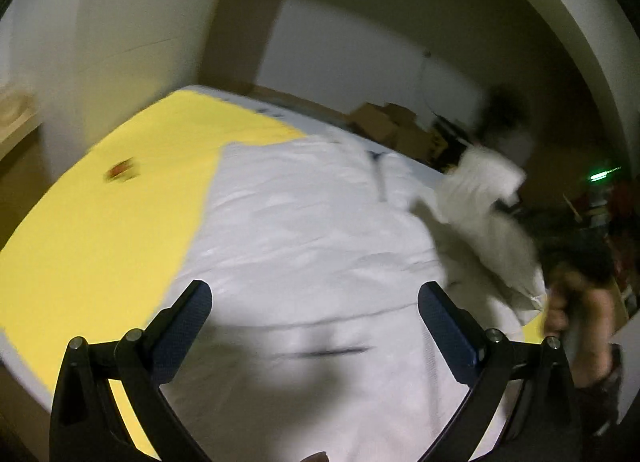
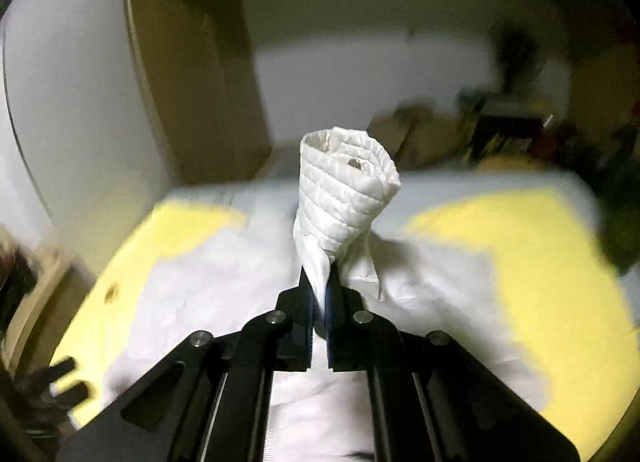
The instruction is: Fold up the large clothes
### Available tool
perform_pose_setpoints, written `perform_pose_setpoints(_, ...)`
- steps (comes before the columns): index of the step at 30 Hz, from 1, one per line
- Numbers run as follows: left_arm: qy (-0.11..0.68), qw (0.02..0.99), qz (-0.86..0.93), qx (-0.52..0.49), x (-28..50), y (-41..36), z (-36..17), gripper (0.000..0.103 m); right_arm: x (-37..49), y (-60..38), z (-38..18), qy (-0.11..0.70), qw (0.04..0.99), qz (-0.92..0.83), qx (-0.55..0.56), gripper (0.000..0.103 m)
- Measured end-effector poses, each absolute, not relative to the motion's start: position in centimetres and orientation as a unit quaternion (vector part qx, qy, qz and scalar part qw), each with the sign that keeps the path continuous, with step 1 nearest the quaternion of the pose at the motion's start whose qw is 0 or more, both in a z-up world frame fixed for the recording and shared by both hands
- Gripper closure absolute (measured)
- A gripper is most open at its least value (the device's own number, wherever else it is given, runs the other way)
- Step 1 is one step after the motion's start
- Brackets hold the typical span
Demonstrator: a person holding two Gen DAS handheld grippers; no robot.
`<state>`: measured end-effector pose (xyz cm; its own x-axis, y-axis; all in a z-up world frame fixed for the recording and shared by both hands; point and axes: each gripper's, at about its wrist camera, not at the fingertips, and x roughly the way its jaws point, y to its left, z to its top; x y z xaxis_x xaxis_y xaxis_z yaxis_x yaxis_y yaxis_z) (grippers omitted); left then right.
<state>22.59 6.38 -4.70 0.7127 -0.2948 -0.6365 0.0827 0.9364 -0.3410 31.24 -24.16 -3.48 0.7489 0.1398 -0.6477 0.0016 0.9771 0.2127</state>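
White quilted jacket [image 1: 304, 230] lies spread on a yellow-covered bench [image 1: 100, 222], filling its near and right side. The right hand-held gripper [image 2: 320, 294] is clenched on a bunched jacket sleeve [image 2: 344, 198], lifted clear. The left hand-held gripper [image 1: 316, 302] hangs released above the body, empty. Likely step: folding the sleeve inward; next, lay it flat across the body.

No readable writing

Nothing can be read in either view; a small dark mark on the white jacket [image 1: 332, 351] is too blurred to make out.
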Motion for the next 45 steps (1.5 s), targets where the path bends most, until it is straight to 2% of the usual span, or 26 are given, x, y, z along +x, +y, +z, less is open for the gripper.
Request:
perform_pose_setpoints(4, 0.352, 0.918, -0.069, -0.171, 19.9, 11.0, -6.2, 0.000, 34.0, -19.3, -9.2, 0.365, 0.930, 0.021, 0.033, 0.099)
perform_pose_setpoints(11, 0.351, 0.915, -0.062, -0.190, 16.0, 14.5, -8.6, 0.000, 33.2, -14.2, -7.2, 0.321, 0.946, 0.028, -0.034, 0.097)
perform_pose_setpoints(13, 0.355, 0.913, -0.066, -0.190, 15.6, 14.6, -9.0, 0.000, 34.0, -12.1, -9.0, 0.359, 0.929, 0.044, -0.078, 0.080)
perform_pose_setpoints(14, 0.357, 0.912, -0.071, -0.189, 15.4, 14.6, -9.3, 0.000, 34.1, -11.5, -10.1, 0.390, 0.916, 0.061, -0.078, 0.051)
perform_pose_setpoints(15, 0.359, 0.911, -0.074, -0.188, 15.6, 14.4, -9.6, 0.000, 33.9, -11.7, -11.0, 0.411, 0.907, 0.073, -0.062, 0.037)
perform_pose_setpoints(17, 0.359, 0.911, -0.078, -0.188, 15.1, 14.8, -9.8, 0.000, 33.1, -13.0, -11.3, 0.436, 0.893, 0.106, 0.003, 0.037)
perform_pose_setpoints(19, 0.357, 0.912, -0.078, -0.186, 15.0, 14.9, -9.9, 0.000, 32.0, -15.4, -9.2, 0.408, 0.900, 0.136, 0.068, 0.043)
perform_pose_setpoints(20, 0.358, 0.912, -0.077, -0.186, 15.1, 15.0, -10.1, 0.000, 31.8, -16.9, -7.7, 0.385, 0.908, 0.134, 0.093, 0.059)
perform_pose_setpoints(21, 0.359, 0.911, -0.076, -0.187, 15.1, 15.2, -10.1, 0.000, 31.7, -18.1, -6.7, 0.372, 0.914, 0.124, 0.109, 0.068)
perform_pose_setpoints(23, 0.361, 0.909, -0.073, -0.194, 15.3, 15.5, -10.2, 0.000, 33.0, -21.7, -5.4, 0.350, 0.921, 0.077, 0.151, 0.070)
perform_pose_setpoints(25, 0.362, 0.906, -0.075, -0.205, 15.3, 15.5, -10.2, 0.000, 35.2, -25.0, -6.5, 0.367, 0.912, 0.045, 0.177, 0.074)
perform_pose_setpoints(27, 0.367, 0.903, -0.078, -0.210, 15.3, 15.5, -10.4, 0.000, 38.1, -25.6, -9.7, 0.419, 0.896, 0.018, 0.147, 0.074)
perform_pose_setpoints(29, 0.376, 0.901, -0.078, -0.204, 15.4, 15.2, -10.5, 0.000, 40.7, -24.8, -15.4, 0.526, 0.846, 0.003, 0.082, 0.074)
perform_pose_setpoints(31, 0.378, 0.902, -0.075, -0.197, 15.3, 15.0, -10.6, 0.000, 40.4, -23.6, -15.1, 0.510, 0.859, -0.011, 0.036, 0.074)
perform_pose_setpoints(33, 0.378, 0.904, -0.069, -0.189, 15.3, 14.8, -10.5, 0.000, 40.0, -23.0, -12.8, 0.477, 0.874, 0.023, 0.086, 0.071)
perform_pose_setpoints(34, 0.381, 0.903, -0.067, -0.186, 15.4, 14.7, -10.5, 0.000, 39.8, -22.9, -11.9, 0.451, 0.886, 0.042, 0.101, 0.066)
perform_pose_setpoints(36, 0.387, 0.900, -0.065, -0.188, 15.6, 14.5, -10.3, 0.000, 40.6, -21.0, -12.1, 0.427, 0.903, 0.015, 0.053, 0.020)
perform_pose_setpoints(37, 0.391, 0.897, -0.066, -0.195, 15.6, 14.5, -10.1, 0.000, 42.0, -19.9, -14.4, 0.478, 0.878, 0.009, 0.015, 0.014)
perform_pose_setpoints(38, 0.392, 0.895, -0.068, -0.202, 15.4, 14.6, -10.0, 0.000, 42.9, -19.3, -16.3, 0.531, 0.847, 0.020, 0.005, 0.013)
perform_pose_setpoints(41, 0.392, 0.895, -0.068, -0.201, 14.5, 15.4, -9.4, 0.000, 42.1, -19.3, -15.7, 0.535, 0.844, 0.032, -0.003, 0.015)
perform_pose_setpoints(42, 0.394, 0.896, -0.064, -0.196, 14.2, 15.8, -9.3, 0.000, 40.8, -20.3, -14.1, 0.524, 0.850, 0.049, 0.035, 0.019)
perform_pose_setpoints(45, 0.407, 0.891, -0.057, -0.194, 13.5, 17.2, -9.6, 0.000, 35.9, -23.1, -9.9, 0.468, 0.871, 0.088, 0.118, 0.018)
